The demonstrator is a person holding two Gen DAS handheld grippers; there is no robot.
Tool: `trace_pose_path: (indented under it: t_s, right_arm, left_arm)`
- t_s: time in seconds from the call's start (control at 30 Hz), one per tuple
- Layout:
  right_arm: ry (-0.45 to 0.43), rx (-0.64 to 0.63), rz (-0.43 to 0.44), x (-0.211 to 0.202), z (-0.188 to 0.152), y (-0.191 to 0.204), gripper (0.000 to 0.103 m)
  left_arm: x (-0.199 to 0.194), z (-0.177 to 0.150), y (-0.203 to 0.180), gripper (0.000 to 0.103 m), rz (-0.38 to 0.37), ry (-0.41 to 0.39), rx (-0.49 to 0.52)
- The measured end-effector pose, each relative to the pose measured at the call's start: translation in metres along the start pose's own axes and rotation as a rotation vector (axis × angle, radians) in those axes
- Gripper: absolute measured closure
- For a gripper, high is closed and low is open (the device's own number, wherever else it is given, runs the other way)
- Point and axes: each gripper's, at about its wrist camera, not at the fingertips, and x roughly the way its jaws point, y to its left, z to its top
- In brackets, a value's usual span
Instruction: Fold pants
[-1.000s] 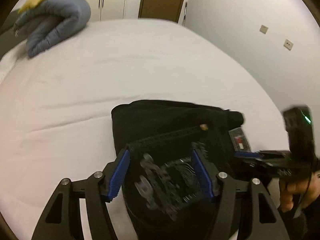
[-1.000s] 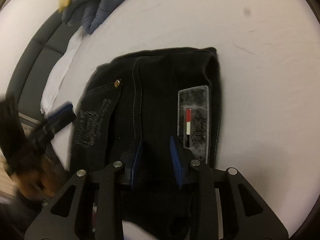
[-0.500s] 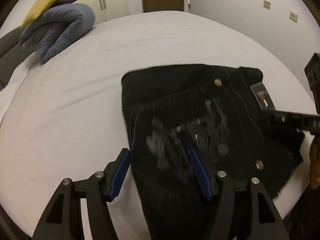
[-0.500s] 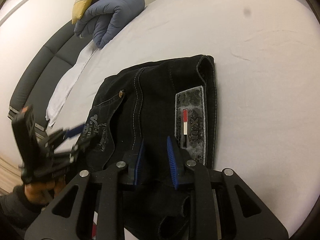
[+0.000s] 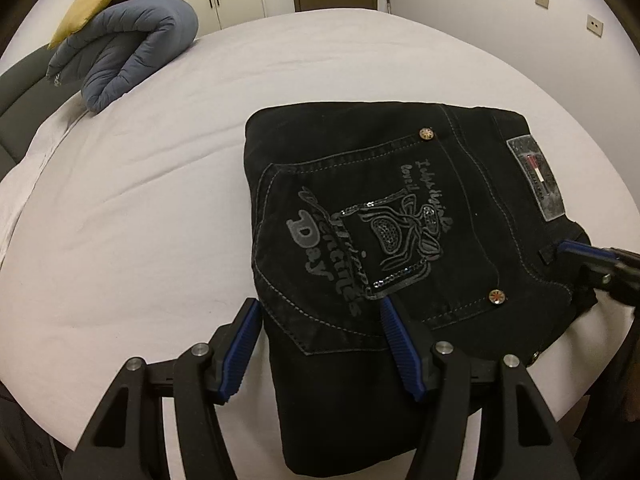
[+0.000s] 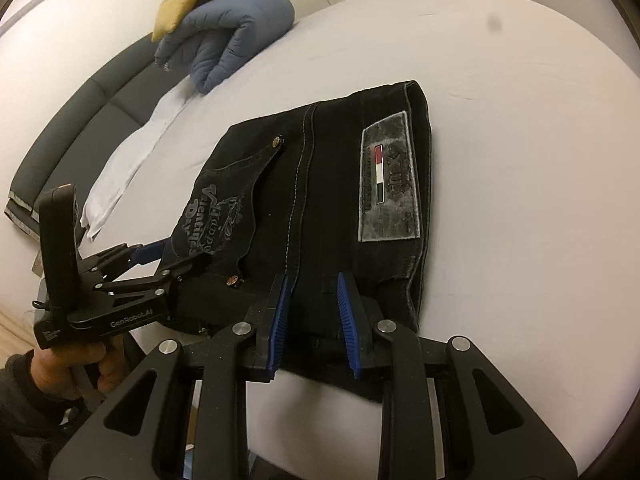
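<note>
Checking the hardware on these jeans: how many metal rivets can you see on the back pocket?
2. One rivet sits at the pocket's far top corner, toward the waistband; the other rivet at the near top corner. More may be hidden under the folds.

Pants: folded black denim pants (image 5: 360, 220), embroidered back pocket up, on white bedsheet (image 5: 140, 220).
Left gripper (image 5: 320, 344): blue-padded jaws apart, straddling the pants' near edge.
Background: rolled blue-grey quilted duvet (image 5: 132, 48).

The back pocket (image 5: 360, 236) of the black pants (image 5: 460, 184) reads "Valentines Day"; the left gripper (image 6: 154, 258) body reads "GenRobot.AI".
</note>
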Motion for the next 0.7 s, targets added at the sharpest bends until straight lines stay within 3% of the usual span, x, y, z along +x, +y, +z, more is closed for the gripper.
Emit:
trace_pose_path:
  t_s: [0.1, 0.2, 0.3, 0.33, 0.37, 0.43, 0.53, 0.6, 0.7]
  right_arm:
    - [0.001, 0.057, 0.014, -0.013, 0.012, -0.002, 0.079]
    - [-0.065, 0.072, 0.006, -0.032, 0.025, -0.004, 0.078]
    - [-0.071, 0.090, -0.010, -0.037, 0.037, -0.013, 0.072]
    - [-0.060, 0.095, -0.023, -0.036, 0.040, -0.017, 0.067]
    - [-0.039, 0.106, -0.036, -0.033, 0.043, -0.022, 0.054]
    - [-0.016, 0.136, -0.032, -0.025, 0.046, -0.030, 0.049]
    - [0.013, 0.152, -0.040, -0.014, 0.049, -0.036, 0.049]
    - [0.047, 0.172, -0.054, -0.004, 0.052, -0.043, 0.049]
    - [0.103, 0.248, 0.012, 0.014, 0.056, -0.059, 0.049]
  left_arm:
    - [0.005, 0.008, 0.004, 0.038, -0.001, 0.007, -0.009]
    - [0.006, 0.010, 0.003, 0.038, 0.003, 0.007, -0.005]
    - [0.006, 0.010, 0.003, 0.038, 0.000, 0.009, -0.012]
    - [0.005, 0.011, 0.003, 0.038, -0.002, 0.009, -0.013]
    - [0.005, 0.011, 0.003, 0.038, -0.005, 0.009, -0.015]
    - [0.001, 0.014, 0.011, 0.036, -0.036, 0.009, -0.049]
    - [-0.009, 0.019, 0.029, 0.027, -0.081, -0.010, -0.111]
    - [-0.013, 0.023, 0.043, 0.015, -0.096, -0.031, -0.146]
    - [-0.001, 0.033, 0.061, 0.013, -0.141, -0.003, -0.199]
